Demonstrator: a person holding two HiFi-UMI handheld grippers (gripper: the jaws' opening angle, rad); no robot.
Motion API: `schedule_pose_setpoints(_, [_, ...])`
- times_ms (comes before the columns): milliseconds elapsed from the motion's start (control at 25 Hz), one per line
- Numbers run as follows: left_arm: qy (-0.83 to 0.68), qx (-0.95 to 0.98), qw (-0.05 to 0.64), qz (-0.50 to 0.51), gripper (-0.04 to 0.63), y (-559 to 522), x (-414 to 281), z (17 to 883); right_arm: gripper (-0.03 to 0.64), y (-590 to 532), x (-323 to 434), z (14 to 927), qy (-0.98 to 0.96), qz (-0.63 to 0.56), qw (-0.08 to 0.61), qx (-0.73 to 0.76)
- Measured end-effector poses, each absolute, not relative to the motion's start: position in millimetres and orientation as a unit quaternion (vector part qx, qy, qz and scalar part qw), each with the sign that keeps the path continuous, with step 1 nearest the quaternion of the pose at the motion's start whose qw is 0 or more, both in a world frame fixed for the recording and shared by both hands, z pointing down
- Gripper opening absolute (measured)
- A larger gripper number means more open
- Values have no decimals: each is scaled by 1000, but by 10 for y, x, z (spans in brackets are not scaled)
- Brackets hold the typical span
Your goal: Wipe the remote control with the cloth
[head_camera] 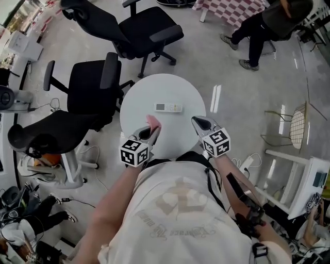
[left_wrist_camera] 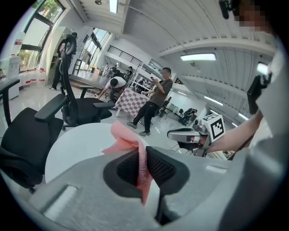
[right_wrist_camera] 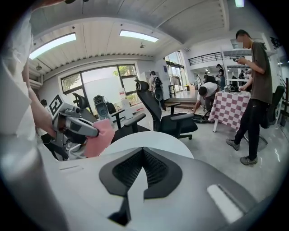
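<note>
Left gripper (head_camera: 150,133) jaws clamp pink cloth (left_wrist_camera: 135,149). Right gripper (head_camera: 201,124) jaws closed, empty. Remote control (head_camera: 168,107) lies on white round tabletop (head_camera: 139,98), ahead of both.

Floor: pale grey floor (head_camera: 232,72), glossy; cables (head_camera: 95,152) trail at the left
Furniture: round white table (head_camera: 154,90); two black office chairs (head_camera: 85,95) just beside it; chequered table (head_camera: 232,7) farther off; wire chair (head_camera: 298,124) at the right
Windows: tall windows (right_wrist_camera: 104,83) along the far wall
Light: long ceiling strips (right_wrist_camera: 138,36), lit
</note>
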State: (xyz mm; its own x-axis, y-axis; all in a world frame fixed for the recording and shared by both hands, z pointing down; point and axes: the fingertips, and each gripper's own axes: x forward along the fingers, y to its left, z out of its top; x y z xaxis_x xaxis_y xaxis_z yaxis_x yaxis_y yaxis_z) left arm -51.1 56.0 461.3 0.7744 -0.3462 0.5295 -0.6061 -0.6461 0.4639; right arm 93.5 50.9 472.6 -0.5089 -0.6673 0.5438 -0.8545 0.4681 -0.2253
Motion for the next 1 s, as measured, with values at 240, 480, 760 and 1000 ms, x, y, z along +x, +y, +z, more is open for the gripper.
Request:
schedule_pose_setpoints(240, [-292,869,333,219,28,473,-237,4725,7,363,999,5011,-861,220,243,388])
schedule_pose_setpoints(480, [-320,852,342,232,28,406,-108,4787,7,311,1009,5272,-878,204,284,327])
schedule_pose_setpoints(760, [-318,837,367,252,28,566,-71,4956,8,308,906,5511,-882,201,311,292])
schedule_pose_setpoints(1000, [-306,836,374,259,28,510,-101,5108,24,250,820,5664,-875,180,353,277])
